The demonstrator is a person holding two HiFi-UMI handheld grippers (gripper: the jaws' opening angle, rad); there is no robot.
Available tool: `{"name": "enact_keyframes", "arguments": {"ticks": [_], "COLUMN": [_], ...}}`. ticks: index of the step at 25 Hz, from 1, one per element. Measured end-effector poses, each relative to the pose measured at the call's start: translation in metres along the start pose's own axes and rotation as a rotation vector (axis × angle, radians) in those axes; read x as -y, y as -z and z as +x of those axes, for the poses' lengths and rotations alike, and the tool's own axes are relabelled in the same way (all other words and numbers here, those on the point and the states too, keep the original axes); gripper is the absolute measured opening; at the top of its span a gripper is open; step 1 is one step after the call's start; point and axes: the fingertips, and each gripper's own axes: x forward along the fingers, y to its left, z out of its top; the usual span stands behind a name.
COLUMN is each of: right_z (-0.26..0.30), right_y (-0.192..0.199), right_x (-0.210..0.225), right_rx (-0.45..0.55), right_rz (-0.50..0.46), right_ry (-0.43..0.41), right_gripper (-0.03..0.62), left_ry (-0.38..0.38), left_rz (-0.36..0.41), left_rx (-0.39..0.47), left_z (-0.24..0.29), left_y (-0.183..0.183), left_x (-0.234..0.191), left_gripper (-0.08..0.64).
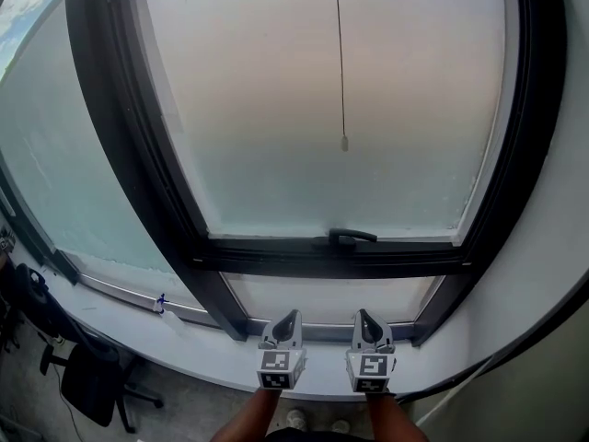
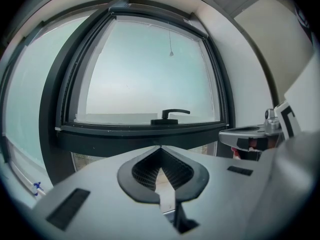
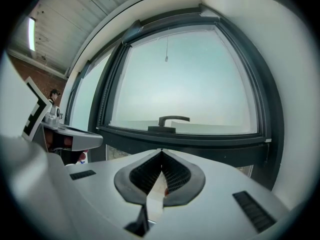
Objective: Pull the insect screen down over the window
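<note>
both jaws closed, empty. left gripper point(image 1: 286, 323) and right gripper point(image 1: 368, 321) side by side below window handle point(image 1: 344, 238). pull cord point(image 1: 341, 63) hangs above handle.

A dark-framed window point(image 1: 276, 109) stood in a white wall point(image 1: 561, 228), with pale daylight behind it. A black chair point(image 1: 87, 380) stood on the grey floor point(image 1: 184, 412), low at the left.

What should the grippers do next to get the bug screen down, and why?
Probably raise the right gripper toward the pull cord's knob and open it. It and the left gripper are shut, empty and low by the sill; the knob hangs high above.
</note>
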Motion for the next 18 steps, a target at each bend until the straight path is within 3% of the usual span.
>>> {"name": "enact_keyframes", "arguments": {"ticks": [13, 18], "right_z": [0.034, 0.048], "right_y": [-0.047, -0.065], "right_x": [0.005, 0.005], "right_rx": [0.081, 0.118], "right_rz": [-0.036, -0.082], "right_ry": [0.079, 0.078], "right_gripper": [-0.003, -0.003], "left_ry": [0.076, 0.09], "left_rz": [0.0, 0.034], "left_rx": [0.099, 0.148], "left_z": [0.033, 0.049], "left_y": [-0.048, -0.076], "left_x": [-0.016, -0.02], "left_gripper": [-0.006, -0.006]}}
